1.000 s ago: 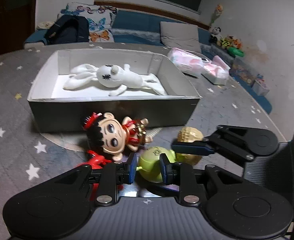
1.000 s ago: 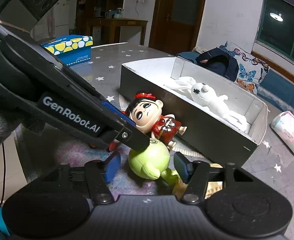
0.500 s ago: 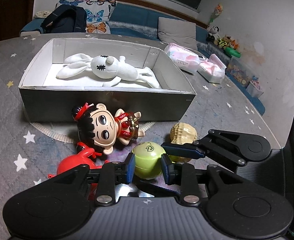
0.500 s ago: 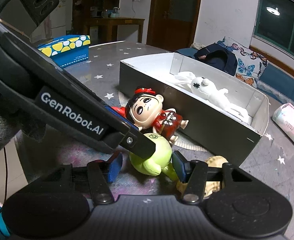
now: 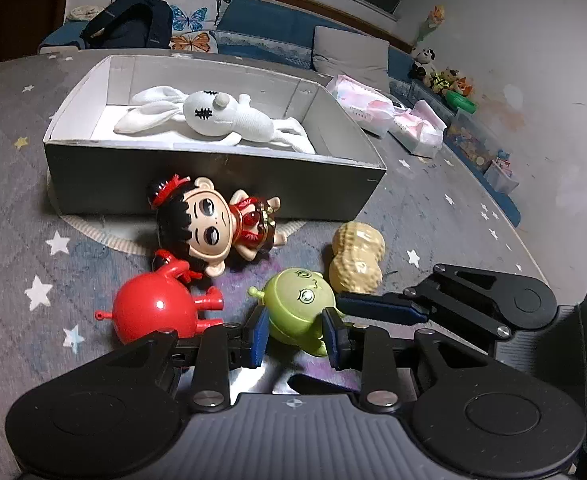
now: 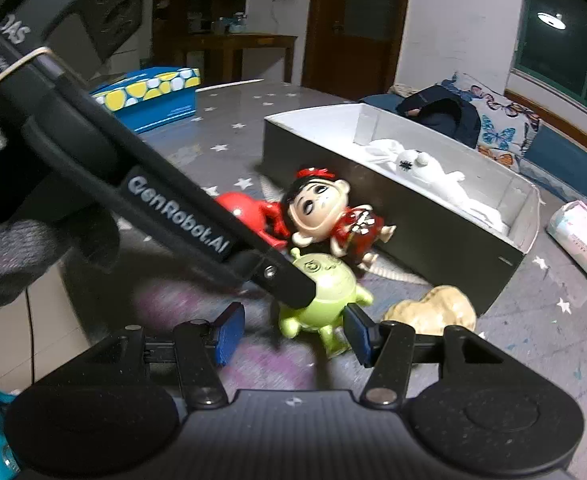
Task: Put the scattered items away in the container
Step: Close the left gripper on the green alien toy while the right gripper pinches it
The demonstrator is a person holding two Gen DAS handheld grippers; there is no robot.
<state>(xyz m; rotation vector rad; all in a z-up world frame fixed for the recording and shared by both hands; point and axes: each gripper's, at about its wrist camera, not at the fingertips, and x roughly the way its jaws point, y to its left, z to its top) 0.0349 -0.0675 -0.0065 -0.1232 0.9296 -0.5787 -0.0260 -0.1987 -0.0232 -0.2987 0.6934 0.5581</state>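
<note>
My left gripper (image 5: pixel 296 334) is shut on the green round toy (image 5: pixel 299 306) and holds it just above the table. My right gripper (image 6: pixel 291 332) is open, its pads on either side of the same green toy (image 6: pixel 325 288). A red round toy (image 5: pixel 155 310), a doll with black hair and red dress (image 5: pixel 213 224) and a peanut-shaped toy (image 5: pixel 357 258) lie in front of the grey box (image 5: pixel 213 184). A white plush rabbit (image 5: pixel 221 118) lies inside the box.
Pink tissue packs (image 5: pixel 389 114) lie right of the box. A blue and yellow box (image 6: pixel 149 96) stands at the far left in the right wrist view. A sofa with cushions and a dark bag (image 5: pixel 129 26) is behind the table.
The left gripper has lifted the green toy and drawn back, so the red toy and peanut show fully. The right gripper has opened wider and backed off a little.
</note>
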